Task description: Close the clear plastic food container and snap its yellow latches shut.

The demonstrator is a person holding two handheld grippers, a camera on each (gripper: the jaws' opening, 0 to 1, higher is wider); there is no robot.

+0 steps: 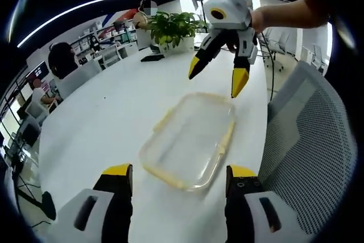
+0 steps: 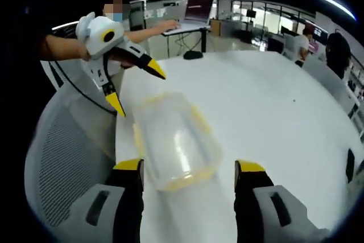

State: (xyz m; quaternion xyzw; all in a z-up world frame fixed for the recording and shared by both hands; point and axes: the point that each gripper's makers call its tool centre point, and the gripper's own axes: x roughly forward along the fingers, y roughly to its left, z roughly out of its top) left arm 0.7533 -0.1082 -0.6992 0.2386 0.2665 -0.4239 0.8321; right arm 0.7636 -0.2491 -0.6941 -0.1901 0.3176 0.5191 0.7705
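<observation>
A clear plastic food container (image 1: 190, 139) with yellow latches lies on the white table (image 1: 114, 112), its lid on. In the left gripper view my left gripper (image 1: 179, 176) is open, its yellow-tipped jaws just short of the container's near end. Beyond the far end hangs my right gripper (image 1: 217, 79), open and above the table. In the right gripper view the same container (image 2: 175, 139) lies just ahead of my open right gripper (image 2: 190, 169), and the left gripper (image 2: 136, 86) hovers open over the far end. I cannot tell whether the latches are snapped.
A grey mesh office chair (image 1: 310, 140) stands close beside the table edge by the container; the chair (image 2: 62, 157) also appears in the right gripper view. A potted plant (image 1: 173, 27) and a dark object sit at the table's far end. People sit at desks beyond.
</observation>
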